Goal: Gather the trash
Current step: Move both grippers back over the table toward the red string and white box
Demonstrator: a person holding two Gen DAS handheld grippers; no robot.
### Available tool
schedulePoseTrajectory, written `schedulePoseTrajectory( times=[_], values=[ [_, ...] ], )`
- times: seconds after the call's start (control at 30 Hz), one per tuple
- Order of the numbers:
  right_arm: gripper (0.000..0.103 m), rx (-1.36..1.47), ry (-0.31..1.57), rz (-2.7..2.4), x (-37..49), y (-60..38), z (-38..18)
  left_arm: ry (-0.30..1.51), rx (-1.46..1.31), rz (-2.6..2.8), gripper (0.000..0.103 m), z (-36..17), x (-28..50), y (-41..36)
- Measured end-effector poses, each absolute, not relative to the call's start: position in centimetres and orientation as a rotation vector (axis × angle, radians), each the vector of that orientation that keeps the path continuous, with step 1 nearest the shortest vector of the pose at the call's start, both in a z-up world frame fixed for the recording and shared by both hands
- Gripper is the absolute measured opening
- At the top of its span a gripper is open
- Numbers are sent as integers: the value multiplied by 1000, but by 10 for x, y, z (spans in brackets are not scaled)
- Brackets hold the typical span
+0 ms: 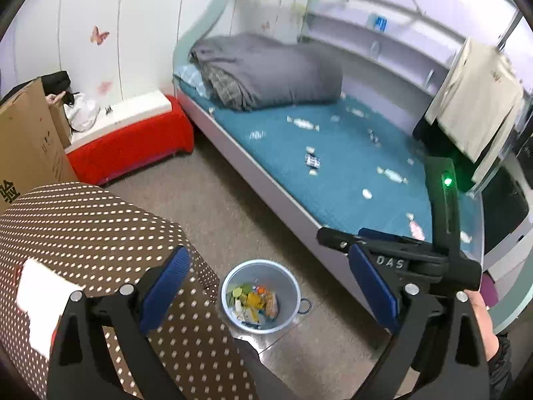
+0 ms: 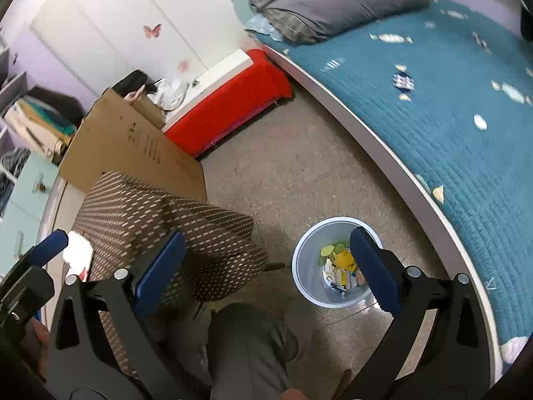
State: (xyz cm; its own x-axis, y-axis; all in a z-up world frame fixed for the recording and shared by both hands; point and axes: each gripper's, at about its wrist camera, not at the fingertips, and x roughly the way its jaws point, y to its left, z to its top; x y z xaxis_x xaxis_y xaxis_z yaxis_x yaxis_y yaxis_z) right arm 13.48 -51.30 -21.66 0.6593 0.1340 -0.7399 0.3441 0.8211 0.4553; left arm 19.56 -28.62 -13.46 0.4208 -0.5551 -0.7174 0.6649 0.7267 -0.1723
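**Empty tools above the bin, wrappers still on the bed**

Blue pads frame each view: the left tool [image 1: 266, 286] and the right tool [image 2: 266, 273] both stand spread wide with nothing between their pads, hanging above the floor. Below them sits the small pale trash bin [image 1: 293, 280], upright on the floor just beside the bed frame, already holding coloured packets and scraps.

Trash not yet collected lies scattered on the teal bedspread [image 1: 333, 180]: twisted white candy wrappers [image 1: 301, 123], a small blue-and-white packet [image 1: 312, 160] and several pale scraps nearer the bed's edge. These are thin, flat and light, so I judge the main risk to be a pinch that catches the quilted cover along with the wrapper, or slides off and pushes the scrap further away.

Another hazard is the bin itself. It looks light and narrow-mouthed, and a tool swinging low could clip its rim and tip the contents out, or a release made off-centre could drop the piece on the floor.

Close beside it, the polka-dot cushion [image 1: 100, 233] and the person's knee [image 2: 253, 333] crowd the left tool's path.
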Motion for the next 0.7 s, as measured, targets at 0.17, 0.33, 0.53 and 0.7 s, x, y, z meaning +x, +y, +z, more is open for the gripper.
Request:
schedulePoseTrajectory(
  times=[0.17,0.33,0.53,0.7],
  values=[
    [97,494,809,-134,123,-469,-170,759,79,-767,95,-114,175,-243],
    [97,346,746,-124,114,-415,-129,691,15,-719,96,-107,164,-188],
    [97,230,726,-71,125,-352,-119,669,-29,-587,97,-120,174,-119],
    [97,157,758,4,152,-297,-130,686,-98,-449,97,-139,191,-51]
  ],
)
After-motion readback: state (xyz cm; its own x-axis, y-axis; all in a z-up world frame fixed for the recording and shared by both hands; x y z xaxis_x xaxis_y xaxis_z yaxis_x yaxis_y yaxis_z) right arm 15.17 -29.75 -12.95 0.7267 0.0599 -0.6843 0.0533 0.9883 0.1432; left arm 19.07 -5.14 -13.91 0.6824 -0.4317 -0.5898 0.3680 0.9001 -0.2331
